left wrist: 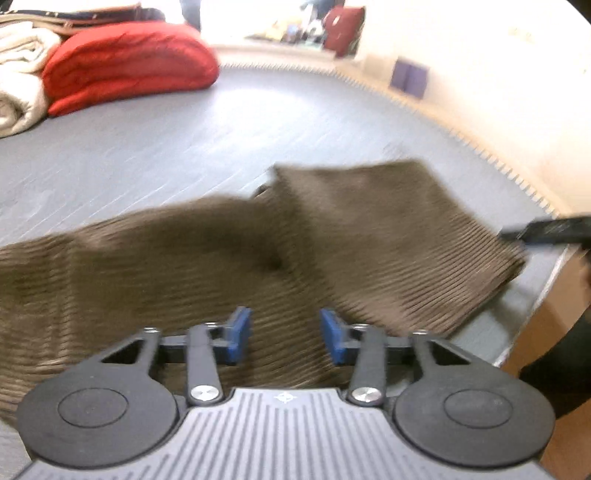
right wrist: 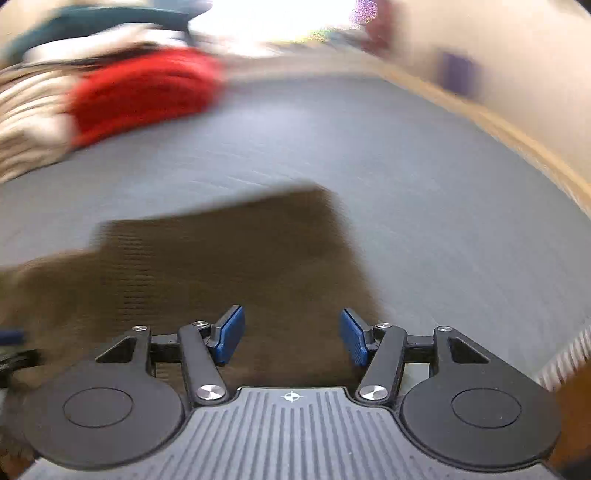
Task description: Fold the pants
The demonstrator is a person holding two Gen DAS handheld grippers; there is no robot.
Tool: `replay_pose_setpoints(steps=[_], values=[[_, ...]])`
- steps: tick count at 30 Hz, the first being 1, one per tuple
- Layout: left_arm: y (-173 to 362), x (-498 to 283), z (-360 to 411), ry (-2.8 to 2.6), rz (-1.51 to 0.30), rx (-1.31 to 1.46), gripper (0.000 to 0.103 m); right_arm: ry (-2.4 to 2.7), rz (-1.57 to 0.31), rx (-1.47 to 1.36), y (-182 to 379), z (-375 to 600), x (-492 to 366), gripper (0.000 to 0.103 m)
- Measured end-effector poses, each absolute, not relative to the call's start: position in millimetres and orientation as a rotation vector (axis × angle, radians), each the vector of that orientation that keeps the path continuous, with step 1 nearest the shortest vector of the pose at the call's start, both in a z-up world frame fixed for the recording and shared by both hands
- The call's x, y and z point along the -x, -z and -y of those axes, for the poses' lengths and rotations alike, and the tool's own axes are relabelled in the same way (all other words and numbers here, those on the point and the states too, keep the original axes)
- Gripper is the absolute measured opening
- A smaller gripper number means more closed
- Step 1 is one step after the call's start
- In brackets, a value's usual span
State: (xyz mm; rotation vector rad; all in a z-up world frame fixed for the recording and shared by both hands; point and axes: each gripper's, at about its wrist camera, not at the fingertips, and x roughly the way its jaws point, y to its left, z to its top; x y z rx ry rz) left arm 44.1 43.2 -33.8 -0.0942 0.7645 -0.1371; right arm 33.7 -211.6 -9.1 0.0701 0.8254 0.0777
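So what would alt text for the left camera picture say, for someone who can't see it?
Brown ribbed pants lie partly folded on a grey surface, one end doubled over on the right. The left gripper hovers over them with its blue jaws open and nothing in them. A red cushion and cream blankets sit at the far left.

A grey mat [left wrist: 221, 122] with a toothed edge covers the floor up to a cream wall [left wrist: 498, 66]. At the far left lie a red quilt [left wrist: 125, 62] and folded white bedding [left wrist: 18, 77]. Bright light, perhaps a doorway [left wrist: 229, 18], glares beyond.
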Motion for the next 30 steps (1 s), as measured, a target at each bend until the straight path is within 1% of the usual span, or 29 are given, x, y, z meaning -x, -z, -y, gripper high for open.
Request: replay_pose_setpoints(steps=[3,5,6,7,9,15,21,24,26,27,28,29,30], values=[[26,-42,-17,0.206,-0.714,0.098,0.033,0.032,-0.897,-0.251,29,245,-46,0.06],[34,-47,-2,0.219,-0.756,0.05,0.033,0.047,-0.917,-0.348,35,263,-48,0.062],[46,-54,3,0.203,-0.829,0.0,0.033,0.053,-0.925,-0.404,38,273,-46,0.064],[59,-57,4,0.206,-0.892,-0.024,0.038,0.059,-0.933,-0.447,40,277,-47,0.065],[61,-57,-6,0.212,-0.883,0.034,0.042,0.053,-0.952,-0.492,48,279,-49,0.065],[52,-50,-25,0.216,-0.87,0.106,0.043,0.07,-0.988,-0.656,65,290,-52,0.065],[35,-40,-30,0.232,-0.753,0.149,0.043,0.088,-0.987,-0.647,57,289,-45,0.065],[33,-40,-27,0.259,-0.74,0.144,0.043,0.089,-0.987,-0.642,56,287,-45,0.065],[40,-43,-20,0.264,-0.786,0.099,0.043,0.081,-0.984,-0.637,56,285,-44,0.059],[47,-47,-16,0.255,-0.839,0.062,0.043,0.076,-0.981,-0.63,56,284,-44,0.056],[53,-49,-15,0.261,-0.876,0.052,0.046,0.073,-0.978,-0.616,55,283,-43,0.053],[54,-48,-16,0.267,-0.872,0.071,0.045,0.07,-0.973,-0.593,54,280,-43,0.051],[54,-50,-17,0.265,-0.874,0.084,0.045,0.069,-0.971,-0.57,53,278,-43,0.045]])
